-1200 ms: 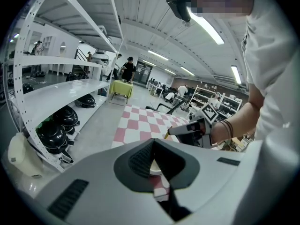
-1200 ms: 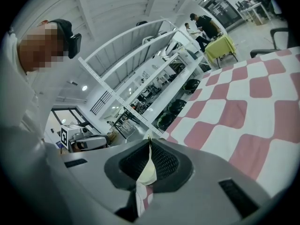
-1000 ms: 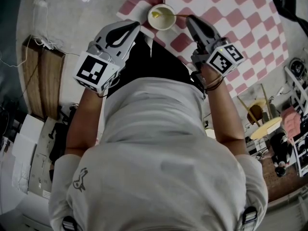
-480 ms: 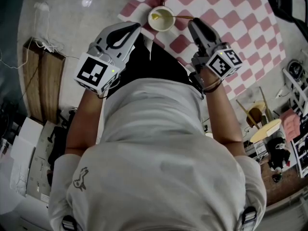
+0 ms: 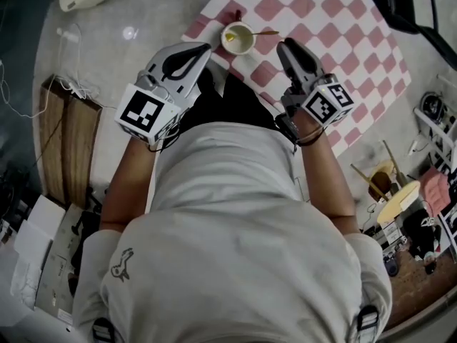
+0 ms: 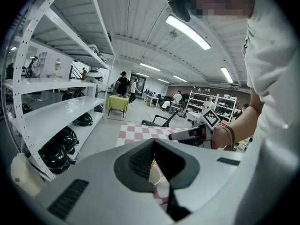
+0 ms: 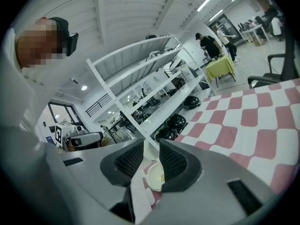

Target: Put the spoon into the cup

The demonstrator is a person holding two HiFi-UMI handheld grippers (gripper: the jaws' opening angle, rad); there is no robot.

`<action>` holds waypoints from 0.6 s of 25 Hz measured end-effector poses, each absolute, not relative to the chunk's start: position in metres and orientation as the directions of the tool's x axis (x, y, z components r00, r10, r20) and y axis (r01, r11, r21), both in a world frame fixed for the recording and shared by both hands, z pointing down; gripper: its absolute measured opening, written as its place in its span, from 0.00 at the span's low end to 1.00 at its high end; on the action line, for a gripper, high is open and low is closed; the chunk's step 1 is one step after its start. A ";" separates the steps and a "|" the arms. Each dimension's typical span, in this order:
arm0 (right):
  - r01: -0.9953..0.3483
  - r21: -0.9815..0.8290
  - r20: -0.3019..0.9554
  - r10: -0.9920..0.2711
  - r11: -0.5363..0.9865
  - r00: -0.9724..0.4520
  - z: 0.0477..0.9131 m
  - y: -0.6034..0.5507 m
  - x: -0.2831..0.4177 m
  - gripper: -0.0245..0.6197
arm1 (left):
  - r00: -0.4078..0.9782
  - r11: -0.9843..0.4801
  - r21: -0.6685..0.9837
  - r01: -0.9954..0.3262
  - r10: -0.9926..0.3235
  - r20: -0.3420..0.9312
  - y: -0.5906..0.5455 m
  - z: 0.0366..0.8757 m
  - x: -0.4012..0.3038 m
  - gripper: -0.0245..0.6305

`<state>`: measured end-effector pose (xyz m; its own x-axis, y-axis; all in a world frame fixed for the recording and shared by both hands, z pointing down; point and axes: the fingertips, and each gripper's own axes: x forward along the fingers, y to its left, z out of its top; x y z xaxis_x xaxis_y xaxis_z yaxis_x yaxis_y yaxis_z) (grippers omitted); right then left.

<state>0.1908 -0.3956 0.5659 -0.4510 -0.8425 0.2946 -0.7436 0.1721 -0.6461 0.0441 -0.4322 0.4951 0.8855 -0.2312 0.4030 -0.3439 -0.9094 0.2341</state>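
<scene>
1. The right gripper (image 5: 284,46) has its jaws a narrow gap apart in the right gripper view (image 7: 151,150). Nothing lies between the ribbed dark pads (image 7: 171,162), so it holds nothing.
2. In the head view the right gripper's tips sit just near of the spoon handle's free end and do not touch it.
3. The left gripper (image 5: 206,47) has its jaws meeting at the tips in the left gripper view (image 6: 153,146). Only a hollow remains behind the tips, and nothing is gripped there.
4. The left gripper sits near and left of the cup, apart from it.
5. The small round cream cup (image 5: 238,38) stands upright on the red-and-white checked cloth (image 5: 321,20), close to the cloth's near-left edge.
6. The cup appears through the jaw gap in both gripper views (image 6: 156,175) (image 7: 153,175), beyond the tips and not between the pads.
7. The thin yellow spoon (image 5: 261,33) is in the cup.
   - Its bowl rests inside, towards the left wall.
   - Its handle leans over the right rim and projects to the right above the cloth.
8. Apart from the spoon bowl, no other contents can be made out in the cup.
9. The checked cloth lies on a grey floor (image 5: 121,63), with the person standing at its near edge.
</scene>
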 end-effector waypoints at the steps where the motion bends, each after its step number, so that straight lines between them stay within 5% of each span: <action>1: -0.752 -0.632 0.291 -0.843 0.185 -0.452 0.559 -0.393 0.188 0.18 | 0.889 -0.914 0.225 -0.339 -0.232 0.395 -0.429 0.488 0.042 0.06; 15: -0.832 -0.394 0.153 -0.865 0.390 -0.478 0.435 -0.369 0.137 0.09 | 0.937 -0.952 0.117 -0.282 -0.247 0.247 -0.400 0.398 0.010 0.06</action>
<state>0.1373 -0.3688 0.4350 -0.4775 -0.8652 0.1529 -0.8323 0.3896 -0.3943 0.0103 -0.4005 0.3982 0.9370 -0.2474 0.2468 -0.2822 -0.9522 0.1169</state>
